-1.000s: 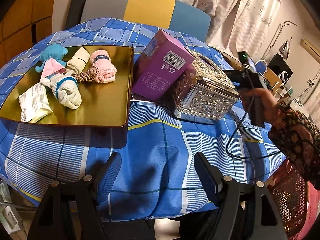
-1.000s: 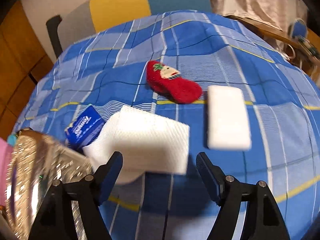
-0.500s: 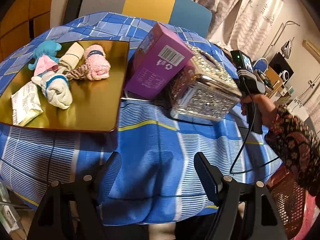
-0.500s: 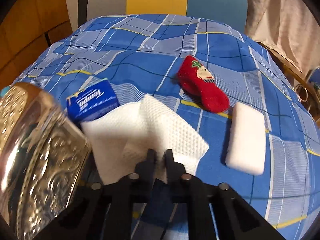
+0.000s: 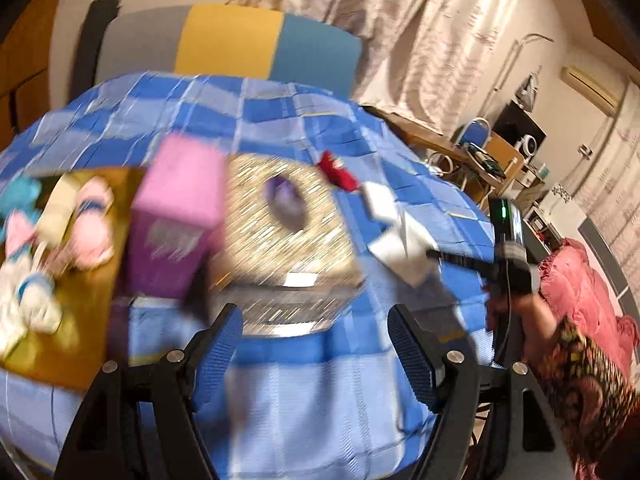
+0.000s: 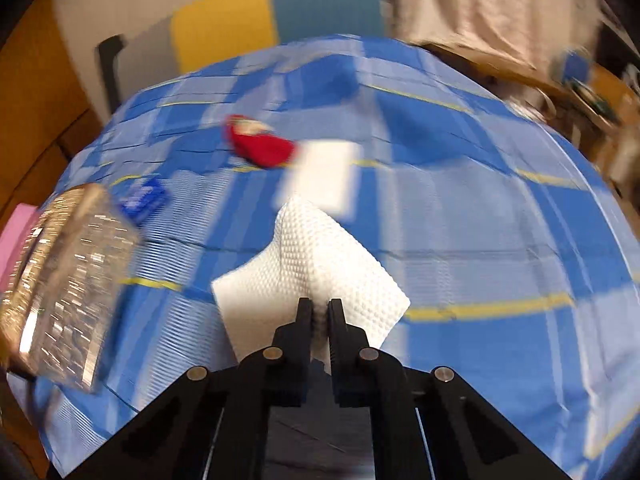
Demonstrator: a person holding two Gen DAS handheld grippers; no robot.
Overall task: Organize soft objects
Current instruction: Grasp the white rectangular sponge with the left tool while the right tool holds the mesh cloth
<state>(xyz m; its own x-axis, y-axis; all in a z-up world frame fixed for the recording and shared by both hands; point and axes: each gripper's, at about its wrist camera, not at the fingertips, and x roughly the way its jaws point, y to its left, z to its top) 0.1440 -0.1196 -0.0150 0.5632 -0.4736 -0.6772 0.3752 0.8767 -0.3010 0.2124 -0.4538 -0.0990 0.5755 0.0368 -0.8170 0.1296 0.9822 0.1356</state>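
Left wrist view: the left gripper [image 5: 314, 344] angles down over the blue checked tablecloth [image 5: 304, 400], jaws wide apart, empty.

Right wrist view: the right gripper [image 6: 320, 312] tilts down, jaws clamped on a white paper napkin [image 6: 320, 256], lifted above the cloth.

Left wrist view: looks steeply down and forward from the near table edge, over the blue checked cloth [image 5: 280, 392] toward the far chair [image 5: 240, 44]. Right wrist view: sits closer over the cloth [image 6: 480, 240], also facing the chair [image 6: 280, 12]. Both views share the silver box [image 5: 280, 220] [image 6: 68, 280], red sock [image 5: 338, 174] [image 6: 260, 146] and white napkin [image 5: 400, 248] [image 6: 312, 260]. Both views are motion-blurred.
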